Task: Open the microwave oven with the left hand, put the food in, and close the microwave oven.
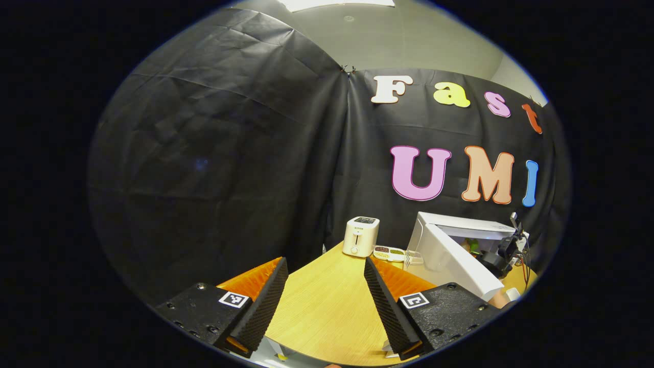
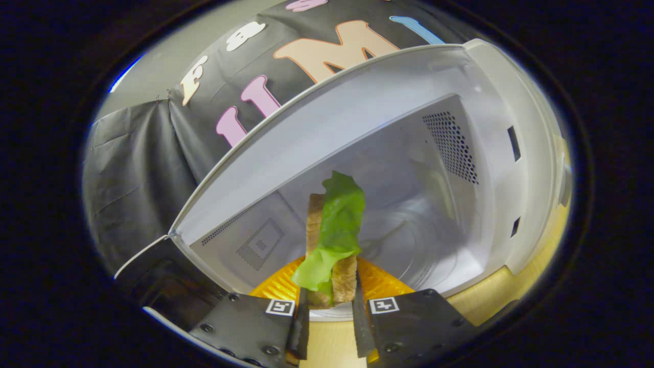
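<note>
Left gripper view: left gripper (image 1: 326, 301) at bottom of frame, fingers spread wide, released, nothing between them, over bare wooden worktop (image 1: 327, 306). Microwave oven (image 1: 462, 240) at right of frame, door (image 1: 457, 263) swung open. Right gripper (image 1: 503, 253) seen at the oven's opening, lower right. White toaster (image 1: 360, 236) near centre, small tray (image 1: 389, 253) just beside it, between toaster and oven.

Right gripper view: right gripper (image 2: 330, 301) at bottom centre, both fingers clamped on the food, a sandwich (image 2: 334, 240) with lettuce leaf hanging out, held upright on edge. Sandwich is at the open oven cavity (image 2: 409, 204), which takes up centre and right. Cannot tell if it touches the cavity floor.
</note>
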`<state>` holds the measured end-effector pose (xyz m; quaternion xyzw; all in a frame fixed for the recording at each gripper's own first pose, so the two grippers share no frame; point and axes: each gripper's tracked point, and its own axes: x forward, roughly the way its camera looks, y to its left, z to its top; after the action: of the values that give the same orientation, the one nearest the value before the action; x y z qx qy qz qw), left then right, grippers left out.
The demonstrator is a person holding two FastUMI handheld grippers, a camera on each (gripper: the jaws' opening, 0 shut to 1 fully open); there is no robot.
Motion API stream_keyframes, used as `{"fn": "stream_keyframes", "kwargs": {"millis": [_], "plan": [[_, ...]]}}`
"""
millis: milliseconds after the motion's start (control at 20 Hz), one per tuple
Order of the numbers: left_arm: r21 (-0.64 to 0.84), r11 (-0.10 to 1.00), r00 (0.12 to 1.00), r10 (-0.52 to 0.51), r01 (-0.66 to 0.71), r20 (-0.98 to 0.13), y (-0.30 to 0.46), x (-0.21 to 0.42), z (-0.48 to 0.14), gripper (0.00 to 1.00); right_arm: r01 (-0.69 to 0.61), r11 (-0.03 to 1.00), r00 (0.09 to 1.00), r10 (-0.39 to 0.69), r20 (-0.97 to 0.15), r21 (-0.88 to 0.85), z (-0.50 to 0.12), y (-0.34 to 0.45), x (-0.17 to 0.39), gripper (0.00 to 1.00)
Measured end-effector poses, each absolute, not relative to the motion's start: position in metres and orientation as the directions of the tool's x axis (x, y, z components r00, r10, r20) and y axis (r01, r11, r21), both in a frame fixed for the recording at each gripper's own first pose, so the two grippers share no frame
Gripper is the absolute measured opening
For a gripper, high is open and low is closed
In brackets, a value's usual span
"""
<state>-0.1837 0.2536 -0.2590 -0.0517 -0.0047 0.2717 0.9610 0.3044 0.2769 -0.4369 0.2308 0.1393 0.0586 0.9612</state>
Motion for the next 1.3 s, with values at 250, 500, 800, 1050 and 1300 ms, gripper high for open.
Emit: {"fn": "stream_keyframes", "kwargs": {"millis": [250, 500, 800, 1050, 1300], "plan": [[-0.106, 0.835, 0.841, 0.538, -0.54, -0.054, 0.259, -0.185, -0.271, 0.87, 0.018, 0.97, 0.97, 0.042, -0.241, 0.241, -0.436, 0.254, 0.317, 0.51], [-0.116, 0.835, 0.843, 0.534, -0.537, -0.061, 0.259, -0.186, -0.277, 0.87, 0.056, 0.991, 0.972, -0.025, -0.234, 0.124, -0.434, 0.237, 0.325, 0.84], [-0.118, 0.844, 0.852, 0.519, -0.523, -0.061, 0.255, -0.187, -0.279, 0.92, 0.047, 0.996, 0.982, -0.033, -0.188, 0.073, -0.414, 0.224, 0.321, 0.98], [-0.117, 0.852, 0.86, 0.507, -0.51, -0.062, 0.245, -0.191, -0.278, 0.92, -0.007, 1.0, 0.995, 0.006, -0.1, -0.005, -0.381, 0.232, 0.291, 0.92], [-0.104, 0.86, 0.866, 0.496, -0.5, -0.059, 0.235, -0.198, -0.278, 0.87, -0.109, 0.993, 0.992, 0.106, -0.073, -0.035, -0.363, 0.247, 0.245, 0.93]]}}
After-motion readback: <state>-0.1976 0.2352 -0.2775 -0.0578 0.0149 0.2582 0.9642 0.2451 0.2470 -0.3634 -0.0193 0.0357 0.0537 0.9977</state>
